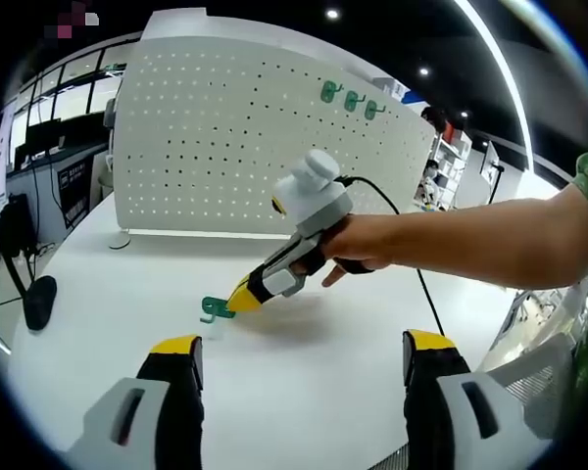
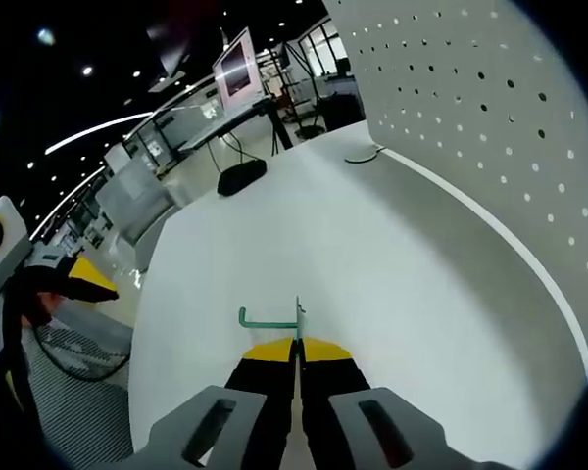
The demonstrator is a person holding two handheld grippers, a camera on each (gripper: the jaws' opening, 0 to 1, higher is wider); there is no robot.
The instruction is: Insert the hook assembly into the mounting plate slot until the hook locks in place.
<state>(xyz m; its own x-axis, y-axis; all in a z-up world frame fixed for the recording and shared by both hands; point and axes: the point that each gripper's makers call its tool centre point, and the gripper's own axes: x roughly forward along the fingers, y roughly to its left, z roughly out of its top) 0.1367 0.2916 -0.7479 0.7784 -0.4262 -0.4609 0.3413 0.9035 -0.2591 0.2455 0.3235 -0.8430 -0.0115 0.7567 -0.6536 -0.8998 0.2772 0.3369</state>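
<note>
So the right gripper [image 1: 237,297] has its jaws pinched on the green hook [image 2: 272,318] down at the white table [image 2: 392,294], which is about as far as things have got. The pegboard [image 1: 225,147] stands well apart at the back with three green hooks [image 1: 351,100] already hanging up top. Carrying it over and locking it in is all left, I'd say, while the left gripper [image 1: 304,367] hangs wide with nothing in it.

Left gripper view: high over desk [image 1: 108,294], facing pegboard [image 1: 206,147]. Right gripper view: low, close, skimming along pegboard. Both share desk, hook [image 1: 214,309].
</note>
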